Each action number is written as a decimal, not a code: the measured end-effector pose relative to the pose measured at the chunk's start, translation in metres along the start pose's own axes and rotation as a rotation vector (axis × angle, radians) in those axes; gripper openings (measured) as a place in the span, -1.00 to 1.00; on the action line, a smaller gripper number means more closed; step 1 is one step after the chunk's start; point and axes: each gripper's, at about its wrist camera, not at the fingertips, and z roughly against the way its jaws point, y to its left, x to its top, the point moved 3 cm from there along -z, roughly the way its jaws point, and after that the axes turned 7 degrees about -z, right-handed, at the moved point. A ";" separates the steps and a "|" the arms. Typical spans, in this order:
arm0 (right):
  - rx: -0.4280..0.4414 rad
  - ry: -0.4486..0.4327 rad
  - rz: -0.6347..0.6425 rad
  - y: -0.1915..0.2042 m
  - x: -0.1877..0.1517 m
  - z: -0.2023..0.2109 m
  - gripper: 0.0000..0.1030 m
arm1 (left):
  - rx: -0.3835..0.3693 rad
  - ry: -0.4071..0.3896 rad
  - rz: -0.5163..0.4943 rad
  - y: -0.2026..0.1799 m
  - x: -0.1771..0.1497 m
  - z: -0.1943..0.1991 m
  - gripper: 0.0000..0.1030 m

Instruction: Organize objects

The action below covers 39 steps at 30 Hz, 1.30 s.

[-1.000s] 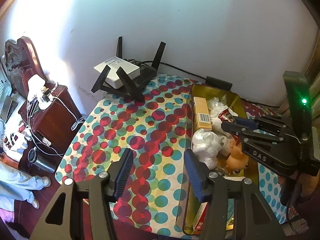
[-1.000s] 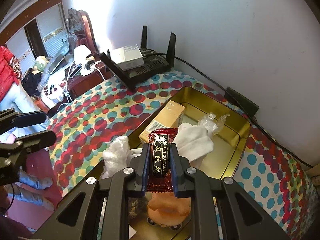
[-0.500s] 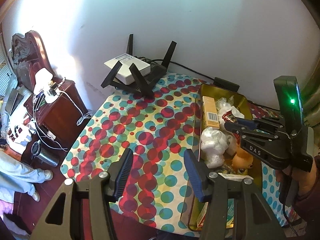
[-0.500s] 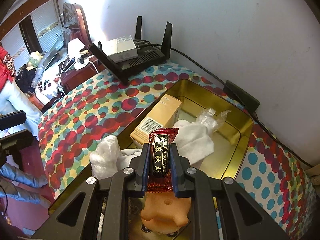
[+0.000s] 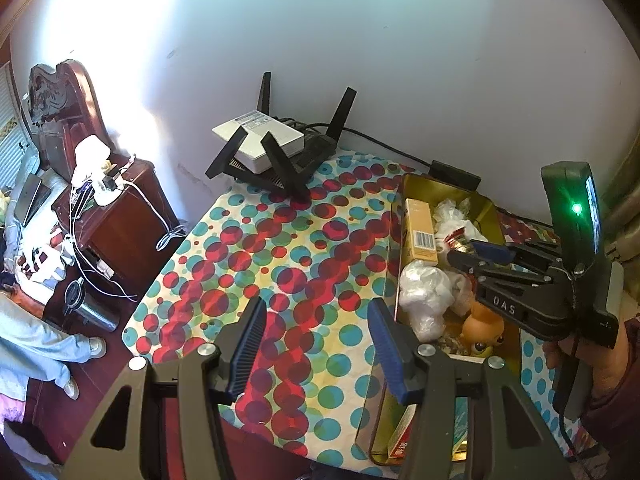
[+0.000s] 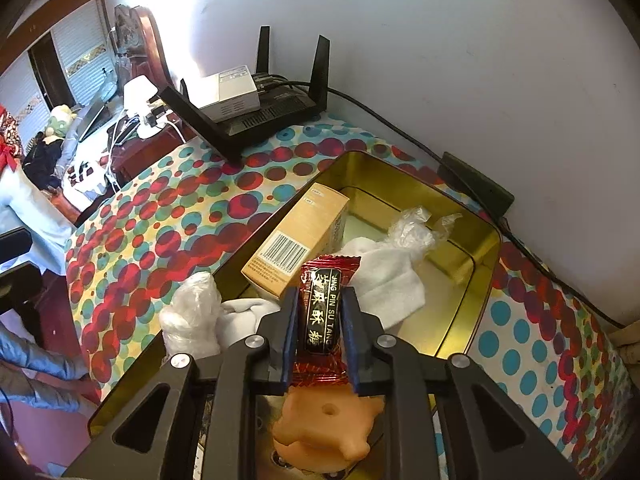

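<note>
While our right gripper (image 6: 320,316) is easing its jaws apart, the red candy (image 6: 325,312) is lying lengthwise between them above the gold tin (image 6: 482,240), seemingly still lightly held; our left gripper (image 5: 316,332) is hanging spread and empty over the worktop (image 5: 256,264).

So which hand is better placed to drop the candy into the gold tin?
Right. The right gripper has the red candy between its fingers over the gold tin, and its jaws have just been opening. The left gripper is empty over the dotted tablecloth beside the tin.
</note>
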 end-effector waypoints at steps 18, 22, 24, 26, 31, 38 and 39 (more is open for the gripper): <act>-0.100 -0.135 -0.164 -0.025 0.000 0.078 0.95 | 0.067 -0.046 -0.029 -0.037 0.032 0.011 0.12; -0.134 -0.142 -0.199 -0.041 -0.010 0.096 0.98 | 0.094 -0.069 -0.048 -0.051 0.040 0.019 0.36; -0.139 -0.141 -0.219 -0.049 -0.016 0.102 0.98 | 0.089 -0.085 -0.059 -0.059 0.044 0.024 0.55; -0.149 -0.129 -0.244 -0.060 -0.023 0.107 0.98 | 0.074 -0.093 -0.068 -0.067 0.047 0.027 0.58; -0.189 -0.081 -0.300 -0.083 -0.042 0.115 0.98 | -0.095 -0.008 -0.071 -0.090 0.050 0.017 0.62; -0.213 -0.064 -0.341 -0.106 -0.062 0.122 0.99 | -0.054 -0.026 -0.073 -0.108 0.052 0.021 0.62; -0.210 -0.063 -0.345 -0.108 -0.063 0.122 0.99 | -0.017 -0.071 -0.085 -0.110 0.053 0.032 0.62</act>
